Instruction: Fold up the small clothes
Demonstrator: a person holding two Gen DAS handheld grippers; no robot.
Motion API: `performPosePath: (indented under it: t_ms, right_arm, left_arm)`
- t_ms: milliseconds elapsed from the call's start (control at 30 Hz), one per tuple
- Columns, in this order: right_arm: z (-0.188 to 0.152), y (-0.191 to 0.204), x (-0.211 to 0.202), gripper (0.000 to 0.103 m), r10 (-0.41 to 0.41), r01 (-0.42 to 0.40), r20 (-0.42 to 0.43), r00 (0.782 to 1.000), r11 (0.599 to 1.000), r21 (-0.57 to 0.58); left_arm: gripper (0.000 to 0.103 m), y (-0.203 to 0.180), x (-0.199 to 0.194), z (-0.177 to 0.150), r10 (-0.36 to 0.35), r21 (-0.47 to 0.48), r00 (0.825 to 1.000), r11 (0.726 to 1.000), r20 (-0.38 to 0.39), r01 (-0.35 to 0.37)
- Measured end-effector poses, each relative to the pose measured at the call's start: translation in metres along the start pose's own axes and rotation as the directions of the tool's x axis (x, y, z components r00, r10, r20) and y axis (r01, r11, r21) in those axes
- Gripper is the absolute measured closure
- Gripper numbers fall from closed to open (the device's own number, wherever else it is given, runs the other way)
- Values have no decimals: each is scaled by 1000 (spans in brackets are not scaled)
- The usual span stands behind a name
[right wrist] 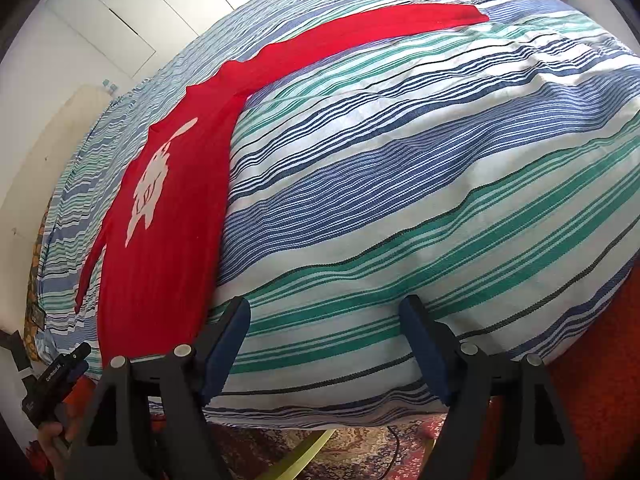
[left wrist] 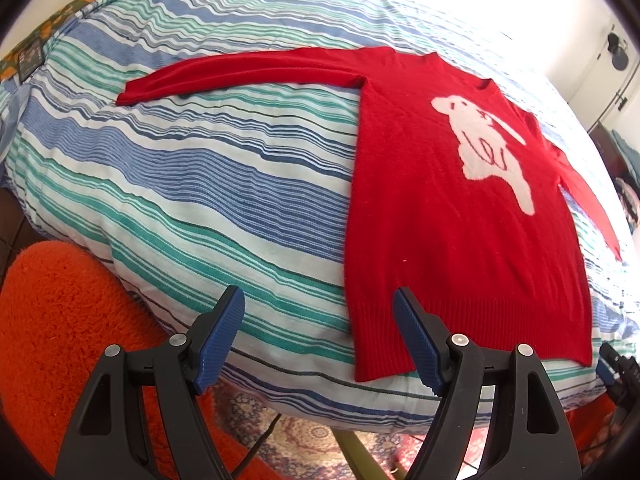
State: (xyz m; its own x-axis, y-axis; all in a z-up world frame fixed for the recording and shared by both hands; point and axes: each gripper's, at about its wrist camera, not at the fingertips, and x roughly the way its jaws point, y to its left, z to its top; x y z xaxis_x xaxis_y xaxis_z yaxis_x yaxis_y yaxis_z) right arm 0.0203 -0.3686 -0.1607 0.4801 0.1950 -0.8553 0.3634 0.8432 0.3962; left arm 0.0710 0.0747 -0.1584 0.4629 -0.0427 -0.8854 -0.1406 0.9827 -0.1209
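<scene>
A small red sweater with a white animal figure lies flat, face up, on a striped bedspread, both sleeves spread out. Its ribbed hem is near the bed's front edge. My left gripper is open and empty, just in front of the hem's left corner, above the bed edge. In the right wrist view the sweater lies at the left, one sleeve stretched to the upper right. My right gripper is open and empty over the bed edge, right of the sweater. The left gripper's tip shows at the lower left.
An orange fluffy rug lies left of the bed on the floor, with a patterned carpet below the bed edge. White cupboard doors stand behind the bed. A dark cable runs over the carpet.
</scene>
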Motion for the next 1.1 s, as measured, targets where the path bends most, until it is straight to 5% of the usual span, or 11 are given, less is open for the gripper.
performPosePath:
  t_ms: [1100]
  right_arm:
    - [0,-4,0,23,20,-20,-3,1000,1000,15]
  left_arm:
    - [21,4,2,2,4,-39,1000,999,-1,-4]
